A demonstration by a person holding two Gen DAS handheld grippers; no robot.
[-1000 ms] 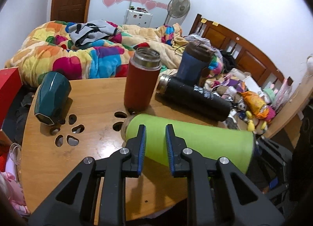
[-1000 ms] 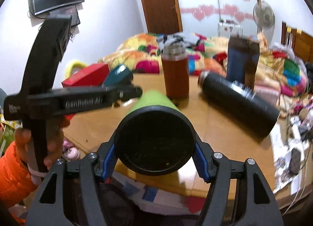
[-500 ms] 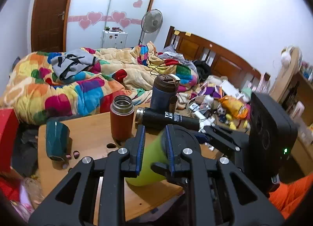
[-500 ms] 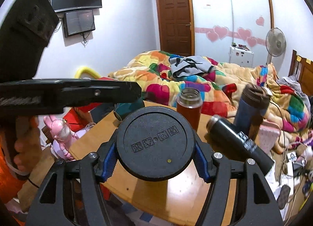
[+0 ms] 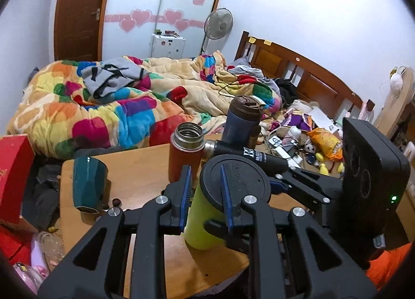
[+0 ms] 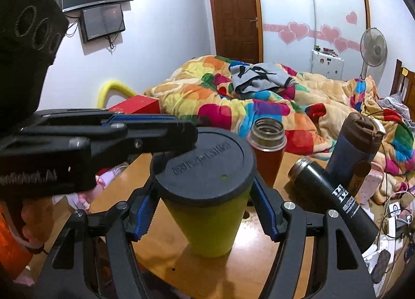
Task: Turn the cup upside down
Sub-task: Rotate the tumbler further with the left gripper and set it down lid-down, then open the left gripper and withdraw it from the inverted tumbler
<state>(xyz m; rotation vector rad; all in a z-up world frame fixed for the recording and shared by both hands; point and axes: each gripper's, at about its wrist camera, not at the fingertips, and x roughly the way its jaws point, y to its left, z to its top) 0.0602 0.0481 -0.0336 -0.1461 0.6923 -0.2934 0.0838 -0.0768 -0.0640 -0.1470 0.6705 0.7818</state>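
Observation:
A lime green cup [image 6: 207,223] with a black flat end [image 6: 205,166] uppermost stands upright on the wooden table [image 6: 259,268]. My right gripper [image 6: 205,218] is shut on the green cup just below its black end. In the left wrist view the green cup [image 5: 201,218] stands just past my left gripper [image 5: 206,195], whose narrow-set fingers hover above its black end [image 5: 238,185] and hold nothing. The left gripper also shows in the right wrist view [image 6: 179,133], over the cup's left side.
A red-brown open flask [image 5: 185,154] and a dark blue tumbler [image 5: 242,122] stand behind the cup. A black bottle [image 6: 334,203] lies on its side to the right. A teal cup [image 5: 88,185] lies at the left. A bed with a colourful quilt [image 5: 116,107] is beyond.
The green cup went from lying on the table to standing upright with its black end up, turned by my right gripper. My left gripper rose and drew back above it.

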